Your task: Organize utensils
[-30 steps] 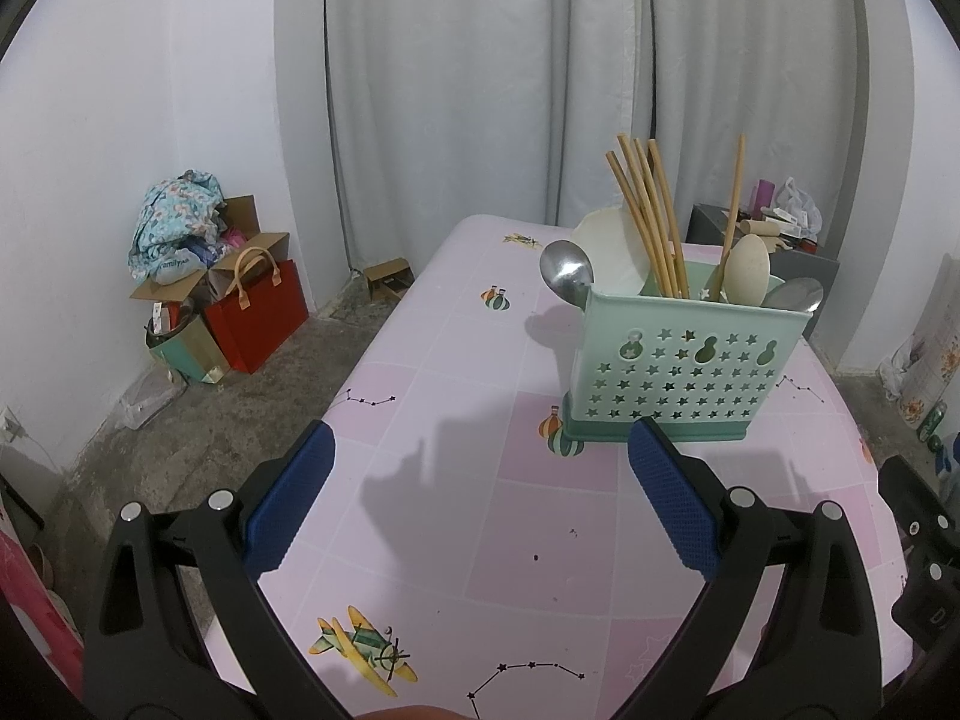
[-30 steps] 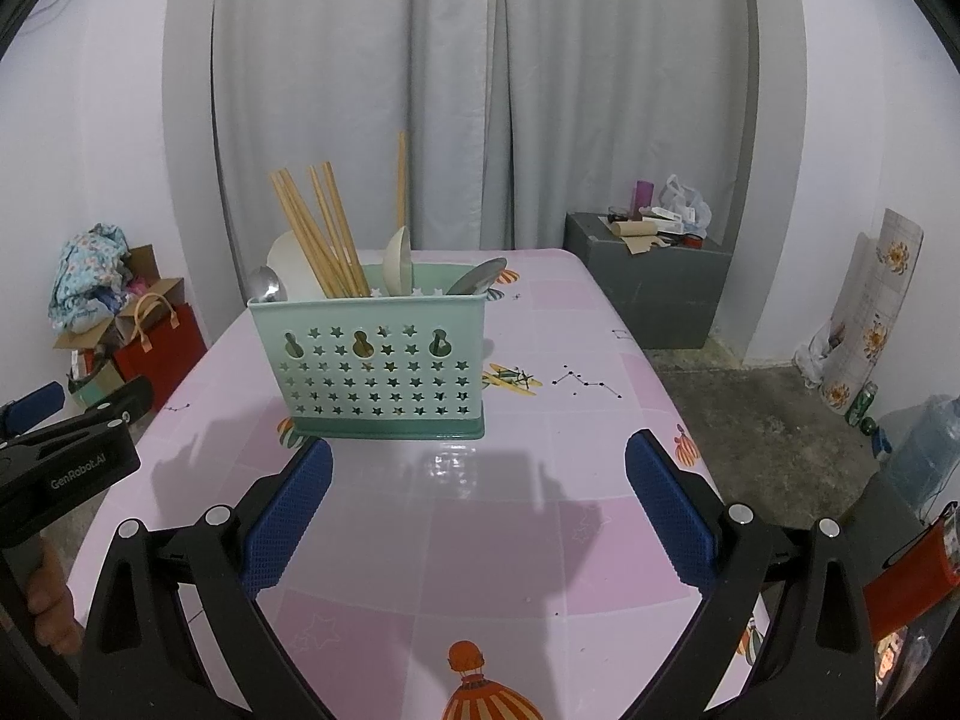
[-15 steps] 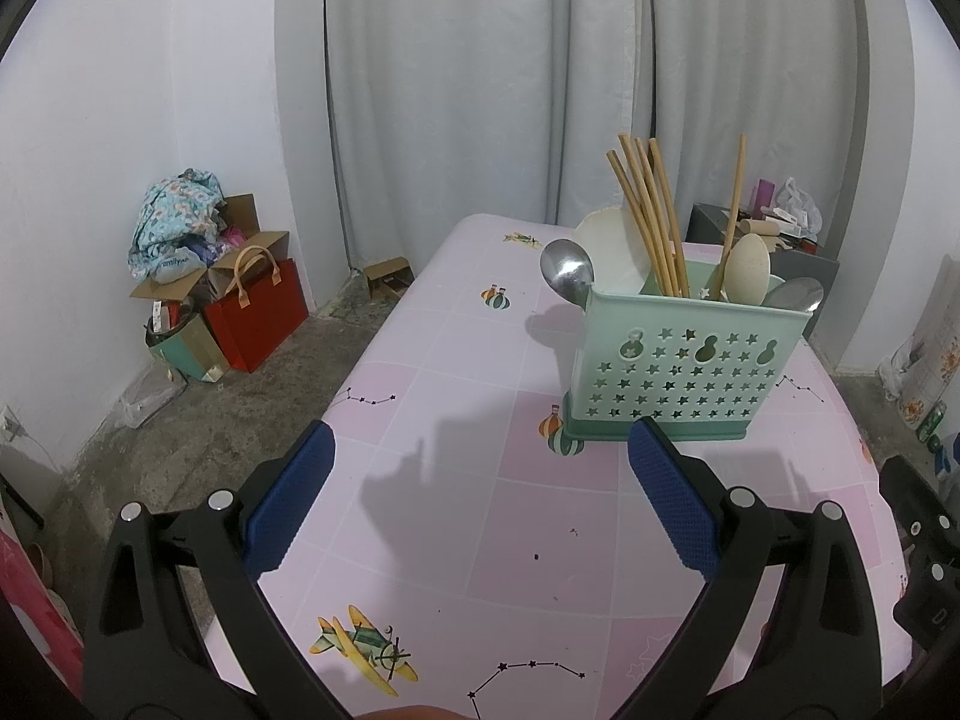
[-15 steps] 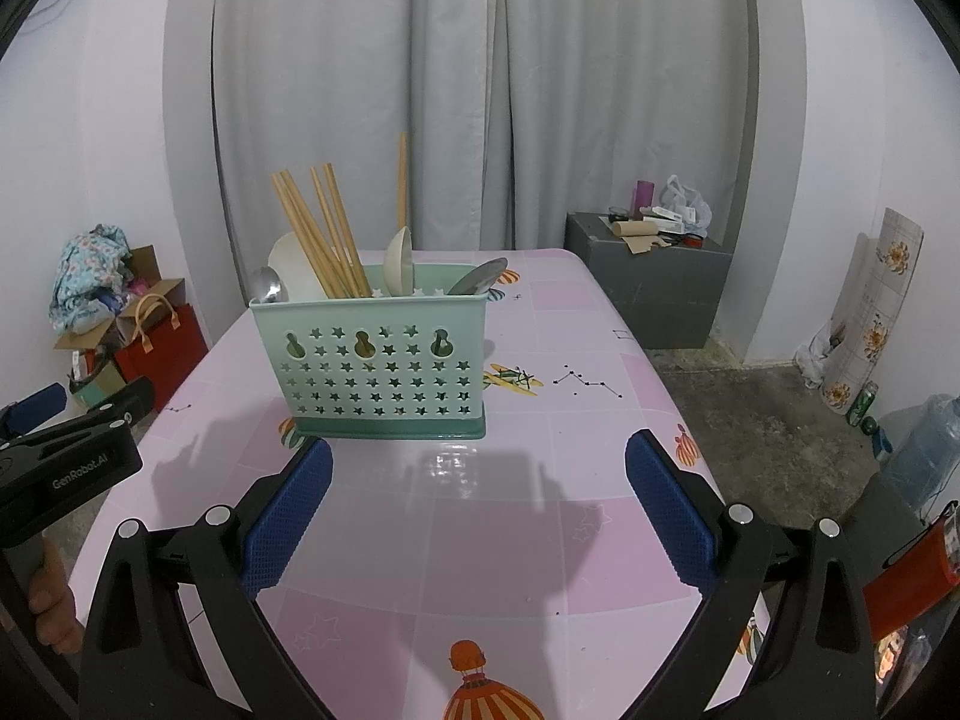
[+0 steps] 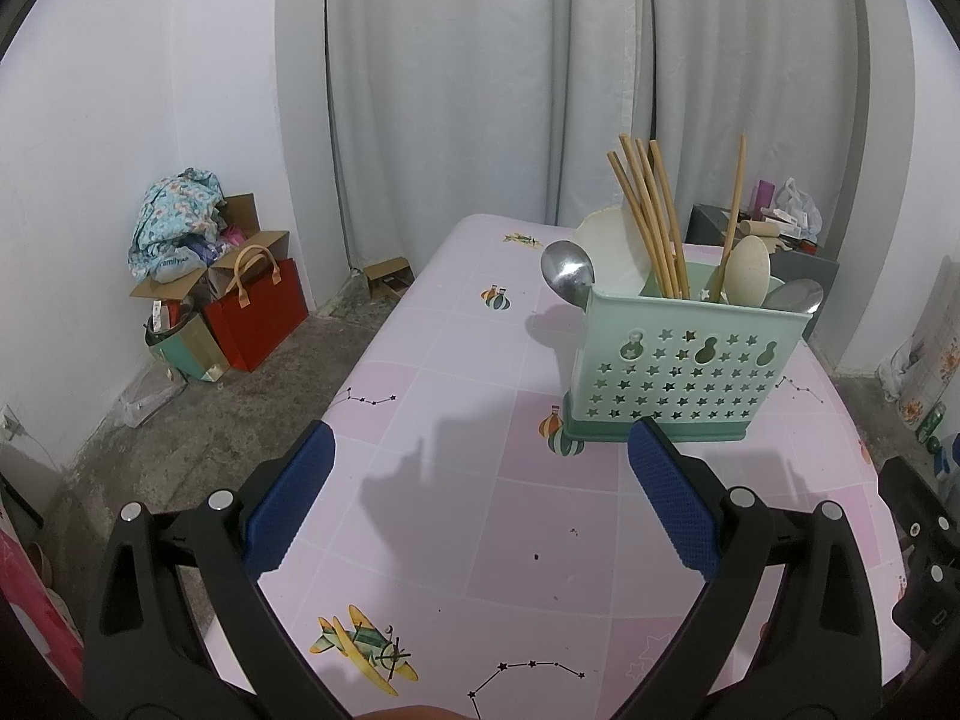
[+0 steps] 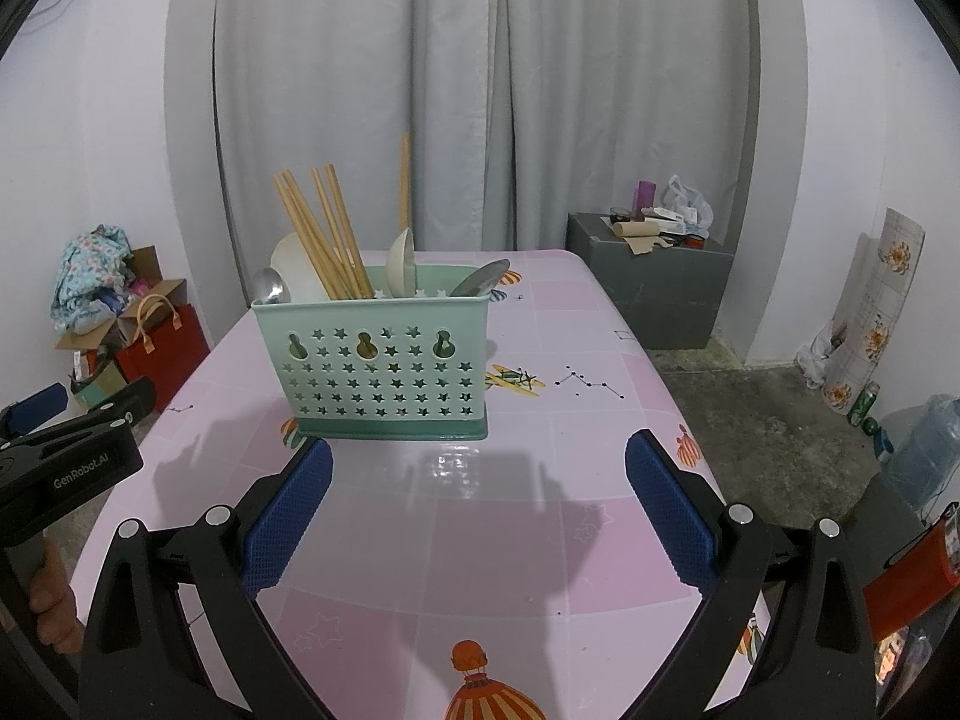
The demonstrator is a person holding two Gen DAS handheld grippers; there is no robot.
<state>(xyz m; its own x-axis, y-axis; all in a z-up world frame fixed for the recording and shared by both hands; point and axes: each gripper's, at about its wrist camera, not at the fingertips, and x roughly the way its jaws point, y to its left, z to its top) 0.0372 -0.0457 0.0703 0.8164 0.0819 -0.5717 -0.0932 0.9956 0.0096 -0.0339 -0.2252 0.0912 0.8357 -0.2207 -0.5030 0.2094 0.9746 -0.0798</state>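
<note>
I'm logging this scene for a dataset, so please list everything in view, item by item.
Table: one, pink patterned cloth, centre.
Utensil caddy: one, mint green, star holes, standing on the table.
Chopsticks: several, wooden, upright in the caddy.
Metal spoons: two, silver, at the caddy's two ends.
Cream spoons: two, pale, in the caddy.
Red bag: one, on the floor by the wall, beside boxes.
Grey cabinet: one, cluttered top, beyond the table.
Curtains: grey, back wall.
Water bottle: one, clear, on the floor.
Left gripper: open, blue pads, above the table.
Right gripper: open, blue pads, facing the caddy.
</note>
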